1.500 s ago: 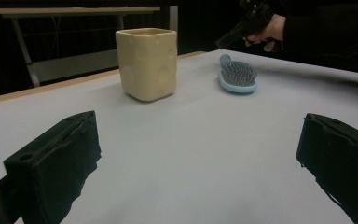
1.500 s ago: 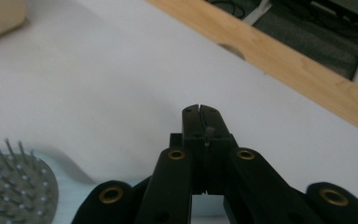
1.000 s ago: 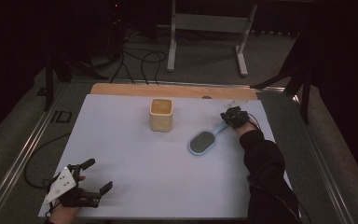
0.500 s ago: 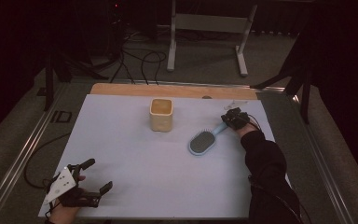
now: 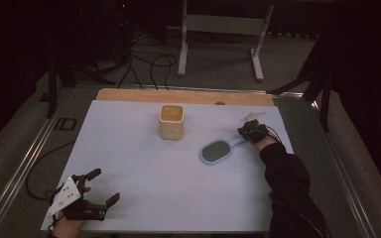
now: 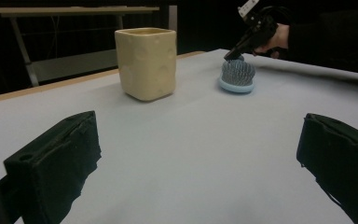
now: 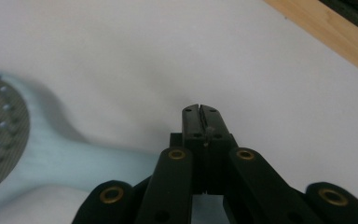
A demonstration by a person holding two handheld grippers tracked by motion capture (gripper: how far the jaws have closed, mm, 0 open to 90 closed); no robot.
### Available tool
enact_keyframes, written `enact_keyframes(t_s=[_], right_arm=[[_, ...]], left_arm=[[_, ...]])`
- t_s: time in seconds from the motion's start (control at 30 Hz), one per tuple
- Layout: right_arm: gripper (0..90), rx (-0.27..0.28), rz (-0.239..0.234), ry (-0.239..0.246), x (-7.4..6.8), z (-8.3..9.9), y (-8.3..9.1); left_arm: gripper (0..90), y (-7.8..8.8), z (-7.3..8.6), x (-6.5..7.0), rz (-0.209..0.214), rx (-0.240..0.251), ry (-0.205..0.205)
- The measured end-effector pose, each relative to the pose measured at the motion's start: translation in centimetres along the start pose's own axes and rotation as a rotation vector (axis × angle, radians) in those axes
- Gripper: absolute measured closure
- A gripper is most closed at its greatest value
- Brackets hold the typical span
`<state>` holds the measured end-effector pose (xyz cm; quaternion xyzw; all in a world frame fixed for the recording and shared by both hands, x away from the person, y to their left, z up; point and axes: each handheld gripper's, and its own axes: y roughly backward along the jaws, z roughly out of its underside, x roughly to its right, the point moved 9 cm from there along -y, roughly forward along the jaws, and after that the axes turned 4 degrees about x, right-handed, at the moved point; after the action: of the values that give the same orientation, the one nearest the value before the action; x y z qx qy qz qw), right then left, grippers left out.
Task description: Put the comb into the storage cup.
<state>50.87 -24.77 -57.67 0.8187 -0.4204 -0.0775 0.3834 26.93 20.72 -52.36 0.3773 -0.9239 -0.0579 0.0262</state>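
A light blue hairbrush (image 5: 215, 151) lies bristles up on the white table sheet (image 5: 178, 193), right of centre, its handle pointing right and away. My right gripper (image 5: 243, 135) sits at the handle's end, tips down. In the right gripper view its jaws (image 7: 199, 109) are pressed together with nothing between the tips, and the hairbrush handle (image 7: 74, 161) runs in under the gripper's left side. A cream square cup (image 5: 171, 121) stands upright behind the table's middle. My left gripper (image 5: 104, 187) rests open at the near left corner, with the cup (image 6: 145, 63) and hairbrush (image 6: 237, 77) far ahead.
A wooden strip (image 5: 178, 95) edges the table's far side. Beyond it stand a grey metal frame (image 5: 218, 25) and cables on the floor (image 5: 144, 64). Metal rails run along both sides of the table.
My right hand has shifted very slightly toward me. The hairbrush, the cup and my left gripper lie as before.
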Motion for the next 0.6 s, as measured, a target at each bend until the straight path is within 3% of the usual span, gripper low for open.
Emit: enact_keyframes(t_s=[0.47, 0.6], right_arm=[[90.0, -0.018, -0.037, 0.000, -0.8, 2.5, 2.2], [90.0, -0.018, -0.025, 0.013, -0.7, 2.9, 2.6]], left_arm=[[0.0, 0.0, 0.0, 0.1, -0.001, -0.001, -0.003], [0.0, 0.0, 0.0, 0.1, -0.001, -0.001, -0.003]])
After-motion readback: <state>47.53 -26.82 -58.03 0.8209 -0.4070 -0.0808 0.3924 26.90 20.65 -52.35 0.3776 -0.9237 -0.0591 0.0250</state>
